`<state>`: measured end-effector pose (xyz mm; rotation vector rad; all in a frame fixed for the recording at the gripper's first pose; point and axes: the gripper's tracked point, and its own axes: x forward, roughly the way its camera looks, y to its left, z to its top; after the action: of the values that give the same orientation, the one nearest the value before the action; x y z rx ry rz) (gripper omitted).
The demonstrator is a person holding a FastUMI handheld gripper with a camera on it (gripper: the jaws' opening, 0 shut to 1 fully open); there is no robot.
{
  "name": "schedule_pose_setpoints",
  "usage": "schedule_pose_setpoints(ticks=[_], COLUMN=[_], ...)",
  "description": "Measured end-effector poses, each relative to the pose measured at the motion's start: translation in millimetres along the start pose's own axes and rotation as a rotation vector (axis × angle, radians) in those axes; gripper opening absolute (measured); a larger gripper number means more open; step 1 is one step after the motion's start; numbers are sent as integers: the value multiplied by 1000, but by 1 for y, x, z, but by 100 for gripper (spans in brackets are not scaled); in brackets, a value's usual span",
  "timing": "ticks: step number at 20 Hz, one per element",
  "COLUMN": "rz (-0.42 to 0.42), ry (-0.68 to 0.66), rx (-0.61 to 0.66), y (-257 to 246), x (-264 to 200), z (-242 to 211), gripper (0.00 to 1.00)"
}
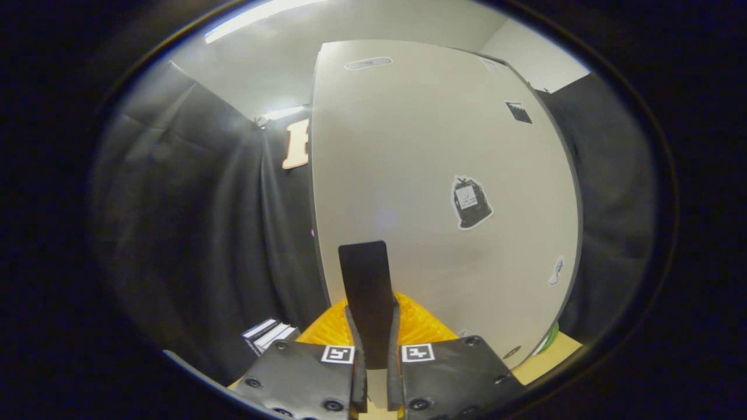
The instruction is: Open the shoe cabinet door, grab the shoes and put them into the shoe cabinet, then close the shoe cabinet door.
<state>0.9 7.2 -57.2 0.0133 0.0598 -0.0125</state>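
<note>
Your gripper [376,332] has its fingers nearly together, clamped narrow on a flat dark strip [365,291] that stands up between them and rises in front of the cabinet door [443,175]. Both fingers look pressed on it. I can't tell whether the strip is a pull tab fixed to the door or something loose, so treat that as unconfirmed.

The door is right ahead of the fingers and very close, a big pale panel with a few stickers [470,202] on it. Whether it's shut or already swung partway is not clear from this angle; its left edge stands against the black curtain [192,221].

Just beyond the fingertips, low down, is something orange and ribbed [420,326], half hidden by the fingers. Could be a shoe, could be a mat or brush, can't say. A stack of books or boxes [271,335] sits to the left of the fingers on the wood surface [554,356].

My read: you're on the door step, early in the task.

If the strip is the handle:
- keep the squeeze firm, it's thin and slick-looking, likely to slip
- pull along the door's arc, not straight back
- go slow, keep the wrist level so the strip doesn't twist out
- watch the orange thing below, the door's bottom edge may catch it

Don't release until the door stays put on its own
</note>
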Motion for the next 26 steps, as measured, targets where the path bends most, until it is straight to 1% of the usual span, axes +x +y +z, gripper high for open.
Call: schedule_pose_setpoints(ticks=[5,8,12,20,23,26], rz=[-22,-30,-5,127,176,208], ry=[-15,-27,-18,-6,0,-6], rx=[3,11,6,-8,-16,-18], y=[-4,-6,-14,-29,-43,-60], x=[-25,-29,-42,-73,-91,-107], z=[5,6,8,18,21,25], gripper=[14,13,11,11,10,10])
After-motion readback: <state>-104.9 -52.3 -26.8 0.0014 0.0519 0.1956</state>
